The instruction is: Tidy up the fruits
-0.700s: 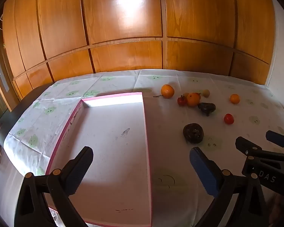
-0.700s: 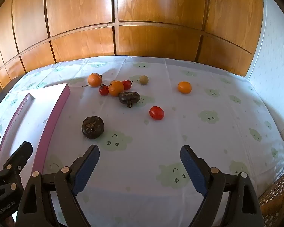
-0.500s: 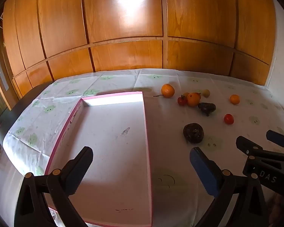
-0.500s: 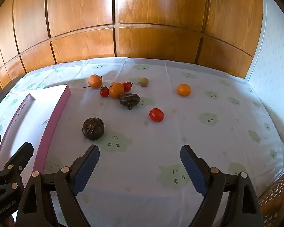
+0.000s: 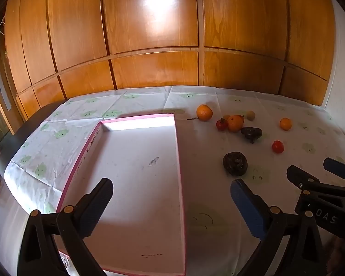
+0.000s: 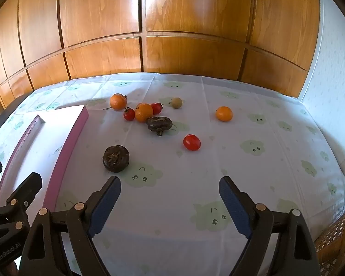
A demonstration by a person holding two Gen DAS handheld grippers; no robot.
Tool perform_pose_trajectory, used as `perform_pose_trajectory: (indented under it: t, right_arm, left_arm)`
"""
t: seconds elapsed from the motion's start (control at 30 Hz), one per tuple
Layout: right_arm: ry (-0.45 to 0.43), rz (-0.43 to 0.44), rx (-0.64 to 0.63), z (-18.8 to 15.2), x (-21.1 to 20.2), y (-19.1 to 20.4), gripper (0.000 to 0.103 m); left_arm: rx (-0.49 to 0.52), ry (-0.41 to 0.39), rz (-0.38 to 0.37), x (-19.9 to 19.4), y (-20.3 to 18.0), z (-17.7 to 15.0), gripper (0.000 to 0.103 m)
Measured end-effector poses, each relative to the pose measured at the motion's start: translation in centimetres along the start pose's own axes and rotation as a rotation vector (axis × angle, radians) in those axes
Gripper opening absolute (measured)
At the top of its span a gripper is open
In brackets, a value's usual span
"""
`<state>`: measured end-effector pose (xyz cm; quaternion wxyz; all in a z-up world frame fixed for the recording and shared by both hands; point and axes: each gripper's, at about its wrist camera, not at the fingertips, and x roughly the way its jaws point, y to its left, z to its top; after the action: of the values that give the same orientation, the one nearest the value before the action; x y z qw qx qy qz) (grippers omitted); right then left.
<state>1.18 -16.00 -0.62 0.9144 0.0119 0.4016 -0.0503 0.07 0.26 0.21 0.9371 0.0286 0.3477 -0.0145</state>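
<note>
Fruit sits loose on the tablecloth (image 6: 253,165), all right of the pink-rimmed tray (image 5: 135,124), which is bare, so nothing sorted yet by my read. Nearest is the dark round fruit (image 6: 116,158), beside the tray's right wall; red tomato (image 6: 191,142) further right, oranges clustered far. My left tongs (image 5: 170,204) hover over the tray, jaws wide, empty. My right tongs (image 6: 170,203) likewise wide, gripping nothing, just short of the dark fruit.

Table (image 6: 253,119) under patterned cloth, pink-rimmed tray (image 5: 135,174), scattered fruits (image 6: 145,112)
</note>
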Motion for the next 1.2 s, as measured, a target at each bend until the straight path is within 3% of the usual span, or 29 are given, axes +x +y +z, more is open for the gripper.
perform_pose_trajectory:
  t: [1.2]
  right_arm:
    - [-0.019, 0.002, -0.046, -0.21, -0.13, 0.94, 0.089]
  left_arm:
    - [-0.015, 0.012, -0.007, 0.11, 0.16, -0.23, 0.103]
